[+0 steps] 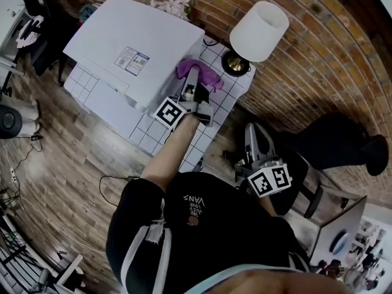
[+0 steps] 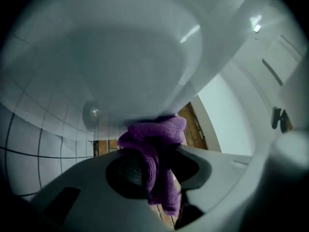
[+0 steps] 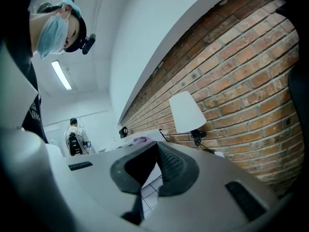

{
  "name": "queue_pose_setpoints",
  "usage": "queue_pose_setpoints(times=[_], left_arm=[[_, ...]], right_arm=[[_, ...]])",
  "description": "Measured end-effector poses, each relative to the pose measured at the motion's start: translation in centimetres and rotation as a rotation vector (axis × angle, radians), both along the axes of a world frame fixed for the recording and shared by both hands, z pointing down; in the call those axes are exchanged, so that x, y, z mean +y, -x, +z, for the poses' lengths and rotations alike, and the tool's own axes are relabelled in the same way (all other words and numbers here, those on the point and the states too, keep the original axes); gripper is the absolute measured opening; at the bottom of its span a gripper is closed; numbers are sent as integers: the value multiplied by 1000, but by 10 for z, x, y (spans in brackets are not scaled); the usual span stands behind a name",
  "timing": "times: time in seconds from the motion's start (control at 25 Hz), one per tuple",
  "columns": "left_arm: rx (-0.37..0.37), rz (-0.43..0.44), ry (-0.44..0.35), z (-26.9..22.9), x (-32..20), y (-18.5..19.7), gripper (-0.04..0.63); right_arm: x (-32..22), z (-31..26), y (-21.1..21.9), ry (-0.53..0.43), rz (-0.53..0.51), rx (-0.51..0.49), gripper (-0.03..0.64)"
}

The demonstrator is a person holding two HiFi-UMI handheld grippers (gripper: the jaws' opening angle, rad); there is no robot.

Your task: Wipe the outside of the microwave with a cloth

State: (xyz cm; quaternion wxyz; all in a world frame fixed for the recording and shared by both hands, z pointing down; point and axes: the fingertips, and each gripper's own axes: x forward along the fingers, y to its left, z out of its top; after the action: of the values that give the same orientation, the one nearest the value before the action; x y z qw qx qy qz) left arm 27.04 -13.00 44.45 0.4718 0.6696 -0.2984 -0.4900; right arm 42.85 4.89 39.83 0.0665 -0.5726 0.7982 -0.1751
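Observation:
A white microwave stands on a white tiled table. My left gripper is shut on a purple cloth and holds it against the microwave's right side. In the left gripper view the cloth is pinched between the jaws and pressed to the white wall of the microwave. My right gripper hangs off the table's right side, shut with nothing in it. In the right gripper view its jaws touch at the tips.
A lamp with a white shade stands on the table's far right corner by the brick wall. A black chair is beside my right gripper. Cables lie on the wooden floor. White flowers sit behind the microwave.

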Motion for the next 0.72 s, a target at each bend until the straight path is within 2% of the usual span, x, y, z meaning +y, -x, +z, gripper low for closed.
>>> queue_pose_setpoints(times=[0.16, 0.28, 0.44, 0.72], left_arm=[[-15, 2, -12, 0, -35, -25, 127], [-75, 8, 29, 15, -58, -42, 128], [-102, 21, 47, 21, -80, -57, 128], [-118, 51, 39, 20, -68, -60, 127]], right_arm=[[7, 4, -24, 25, 64, 4, 0], [15, 4, -42, 34, 117, 7, -1], [23, 6, -60, 40, 170, 6, -2], [24, 8, -60, 36, 169, -7, -2]])
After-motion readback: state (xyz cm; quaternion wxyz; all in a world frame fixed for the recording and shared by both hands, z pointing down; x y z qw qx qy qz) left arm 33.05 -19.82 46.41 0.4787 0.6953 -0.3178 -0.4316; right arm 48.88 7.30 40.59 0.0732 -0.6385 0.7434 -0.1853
